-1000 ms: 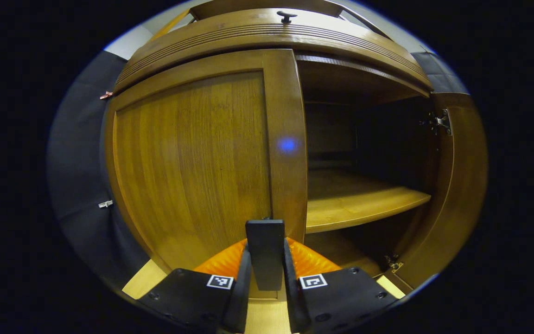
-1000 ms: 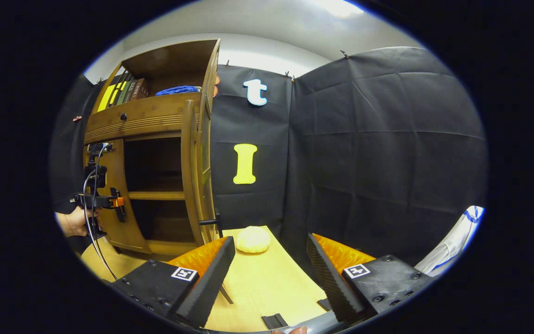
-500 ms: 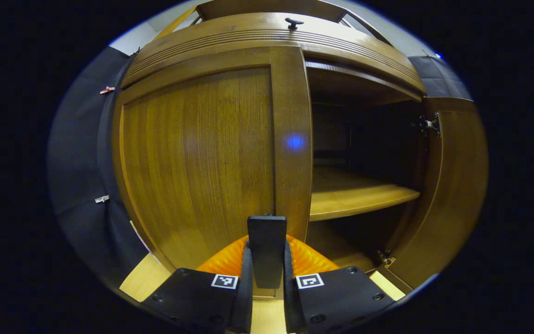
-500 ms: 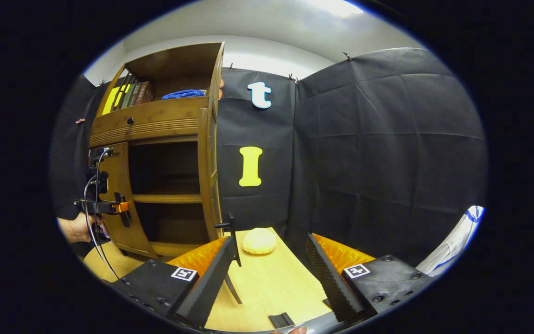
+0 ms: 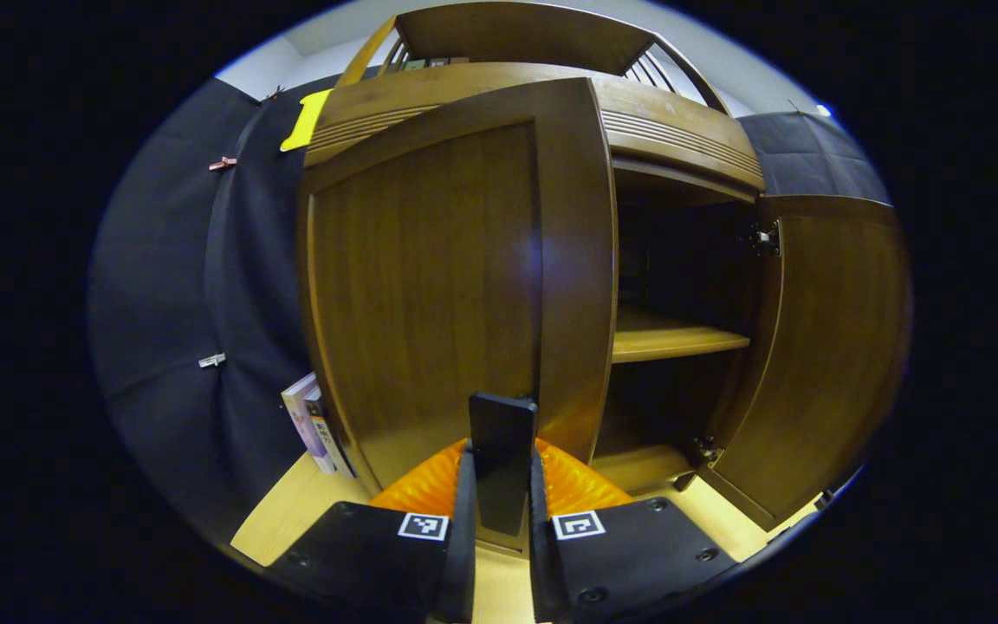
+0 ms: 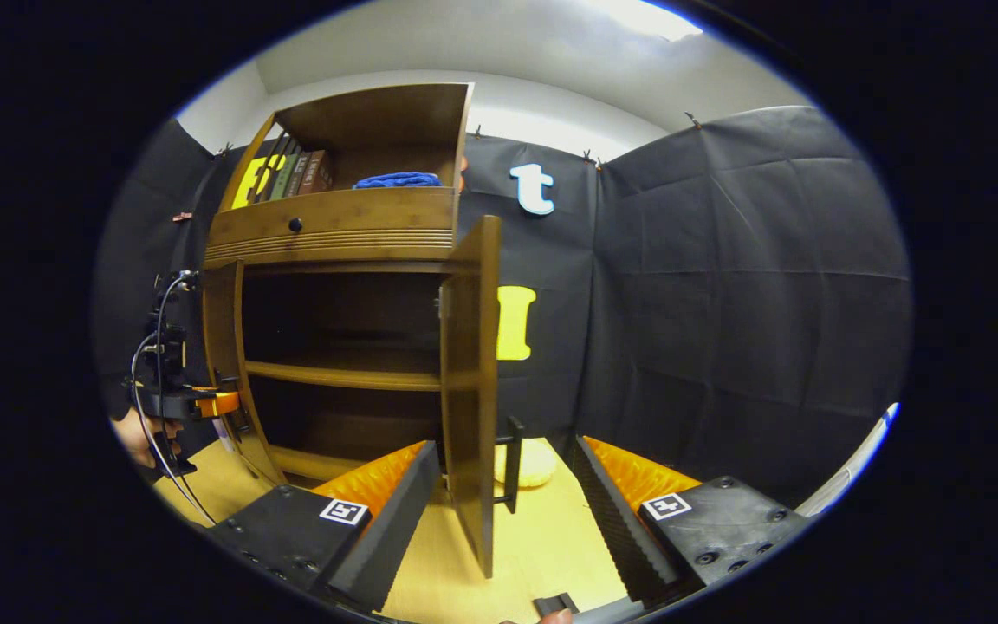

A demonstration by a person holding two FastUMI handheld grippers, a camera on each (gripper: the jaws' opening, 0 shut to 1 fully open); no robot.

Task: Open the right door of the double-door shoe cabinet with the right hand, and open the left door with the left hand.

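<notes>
The brown wooden shoe cabinet (image 6: 334,234) stands with both doors swung out. My left gripper (image 5: 502,485) is shut on the dark bar handle (image 5: 503,433) of the left door (image 5: 430,277), which is partly open. In the right gripper view that gripper (image 6: 183,403) and the hand holding it sit at the left door (image 6: 222,355). The right door (image 5: 811,347) is wide open and appears edge-on (image 6: 471,381) in the right gripper view, its handle (image 6: 512,464) facing right. My right gripper (image 6: 508,520) is open, its fingers apart on either side of that door's lower edge, not pressing it.
A bare shelf (image 5: 672,342) crosses the dark cabinet interior. Books (image 6: 291,173) and a blue cloth (image 6: 399,180) sit on top, above a drawer knob (image 6: 294,224). More books (image 5: 313,425) lean at the cabinet's left. A pale round object (image 6: 541,464) lies on the wooden table (image 6: 551,555).
The left door has swung outward with my left gripper holding its handle. The right door now stands wider, edge-on between my right gripper's open fingers.
</notes>
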